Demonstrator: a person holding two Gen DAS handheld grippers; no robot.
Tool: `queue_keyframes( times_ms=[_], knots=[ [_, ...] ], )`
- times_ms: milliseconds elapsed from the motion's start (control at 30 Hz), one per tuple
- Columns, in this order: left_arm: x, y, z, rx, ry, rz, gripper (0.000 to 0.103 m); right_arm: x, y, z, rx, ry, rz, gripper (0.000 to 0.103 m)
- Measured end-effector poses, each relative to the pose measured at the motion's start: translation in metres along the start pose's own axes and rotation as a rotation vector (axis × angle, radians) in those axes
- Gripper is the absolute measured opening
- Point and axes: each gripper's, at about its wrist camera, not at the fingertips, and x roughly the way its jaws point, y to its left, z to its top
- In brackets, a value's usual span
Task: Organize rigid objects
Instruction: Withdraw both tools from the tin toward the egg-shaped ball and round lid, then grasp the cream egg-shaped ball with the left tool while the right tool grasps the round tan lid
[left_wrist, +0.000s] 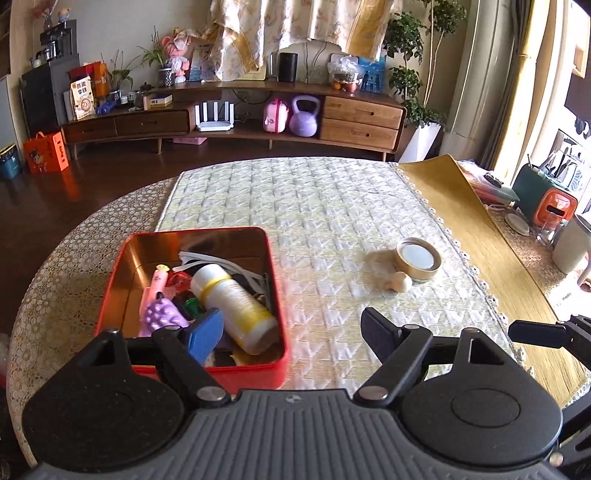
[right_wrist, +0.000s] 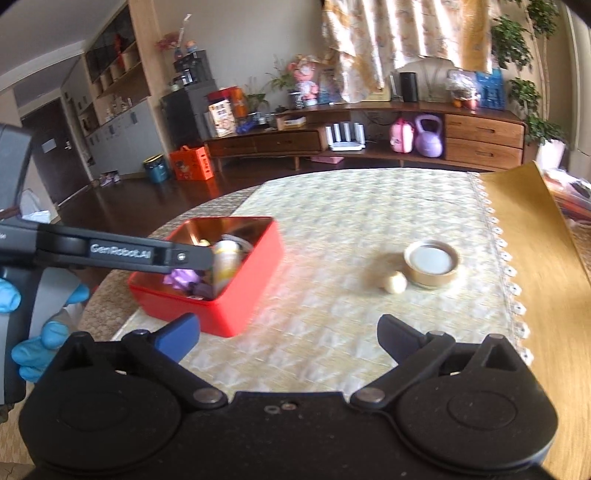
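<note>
A: The left wrist camera sits just behind the left tongs (left_wrist: 291, 332) and looks forward and down over the bench (left_wrist: 332, 206), with the red tin (left_wrist: 258, 376) close under the lens on the left.

B: The right wrist camera rides behind the right tongs (right_wrist: 288, 332) and faces the same way, tilted down, from a spot further right and a little further back; the red tin (right_wrist: 236, 306) lies left of centre.

A: Both views share the tin, the round lid (left_wrist: 418, 259) on the quilted cloth, and the long wooden sideboard (left_wrist: 236, 122) along the far wall.

B: The right view also catches the left tongs from the side, held in a blue-gloved hand (right_wrist: 40, 343).
</note>
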Motion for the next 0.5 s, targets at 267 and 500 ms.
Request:
queue_keyframes(
  times_ms=[267, 500],
  knots=[
    [0.013, -0.037, -0.001, 0.052, -0.029, -0.023, 0.084, -0.002, -0.048, 0.009, 0.05, 0.014, -0.083, 0.103],
    [0.042, -0.062, 0.002, 0.069, -0.008, -0.07, 0.084, 0.015, -0.089, 0.026, 0.105, 0.053, -0.13, 0.103]
  ],
)
